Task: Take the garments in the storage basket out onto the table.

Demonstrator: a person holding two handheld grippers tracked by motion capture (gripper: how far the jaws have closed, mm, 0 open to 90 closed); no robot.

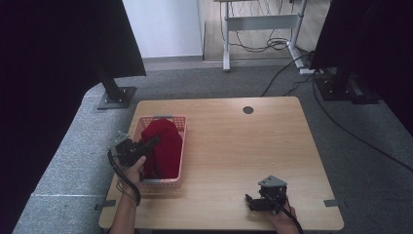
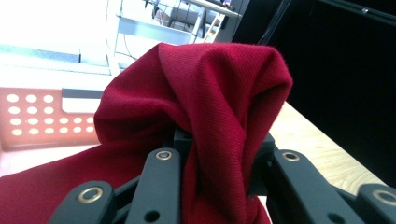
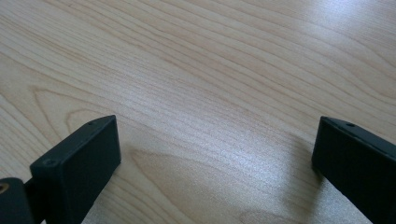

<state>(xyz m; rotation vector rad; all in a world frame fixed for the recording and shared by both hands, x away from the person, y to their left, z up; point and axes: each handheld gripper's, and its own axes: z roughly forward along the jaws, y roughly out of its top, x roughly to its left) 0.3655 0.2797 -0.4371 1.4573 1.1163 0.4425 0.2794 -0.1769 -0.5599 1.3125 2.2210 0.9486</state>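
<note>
A dark red cloth (image 1: 163, 146) is bunched up in a pink perforated basket (image 1: 181, 123) at the left of the wooden table (image 1: 243, 146). My left gripper (image 1: 152, 143) reaches over the basket's left wall and is shut on a fold of that cloth. In the left gripper view the red cloth (image 2: 210, 98) rises in a peak between the jaws, with the basket's wall (image 2: 32, 116) behind it. My right gripper (image 1: 249, 201) rests low near the table's front edge, open, with bare wood (image 3: 210, 93) between its fingers (image 3: 79, 158).
A round cable hole (image 1: 248, 109) sits at the table's far edge. Black stands (image 1: 114, 92) and dark panels flank the table on grey carpet. A desk frame with cables (image 1: 263, 34) stands behind.
</note>
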